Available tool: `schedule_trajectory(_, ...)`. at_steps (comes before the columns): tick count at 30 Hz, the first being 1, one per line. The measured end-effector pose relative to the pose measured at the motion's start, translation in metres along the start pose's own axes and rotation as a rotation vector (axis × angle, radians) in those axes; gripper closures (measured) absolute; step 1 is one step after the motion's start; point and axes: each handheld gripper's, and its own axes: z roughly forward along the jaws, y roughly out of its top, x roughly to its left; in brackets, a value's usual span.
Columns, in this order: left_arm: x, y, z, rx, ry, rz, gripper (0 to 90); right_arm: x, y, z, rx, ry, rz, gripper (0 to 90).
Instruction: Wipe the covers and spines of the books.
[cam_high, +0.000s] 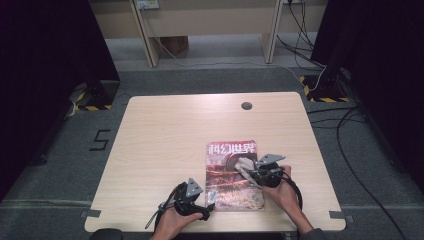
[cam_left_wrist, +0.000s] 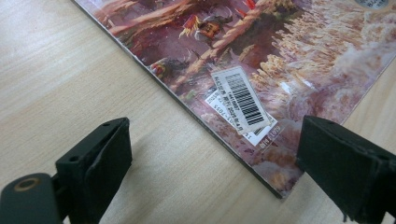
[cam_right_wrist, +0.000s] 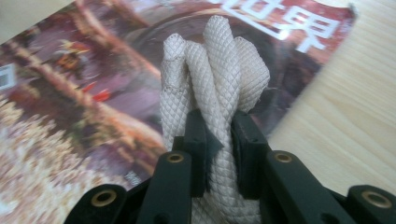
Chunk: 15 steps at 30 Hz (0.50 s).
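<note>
Nearest the person, the left gripper (cam_high: 206, 206) rests with its jaws spread wide at the near left corner of the magazine (cam_high: 232, 175), one jaw over the bare tabletop (cam_high: 160, 140) and the other over the cover by the barcode label (cam_left_wrist: 243, 100), pinching nothing, apparently placed to steady that corner. Farther in, the right gripper (cam_right_wrist: 219, 135) has its jaws pressed together on a bunched white woven cloth (cam_right_wrist: 212, 70), held over the cover's middle below the title characters (cam_high: 231, 148), a grip suited to wiping the glossy surface.
</note>
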Motion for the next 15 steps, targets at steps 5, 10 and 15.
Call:
schedule_trajectory(5, 0.000, 0.000, 0.000, 0.000, 0.000, 0.004, 9.5, -0.010, 0.003, -0.002, -0.005, -0.029, 0.023, 79.0)
schedule_trajectory(10, 0.000, 0.000, 0.000, 0.000, -0.001, 0.005, 9.5, -0.022, 0.006, -0.020, -0.066, -0.066, 0.046, 79.1)
schedule_trajectory(15, 0.000, 0.000, 0.000, 0.001, -0.002, 0.003, 9.5, -0.038, 0.001, -0.035, -0.100, -0.093, 0.088, 79.1)
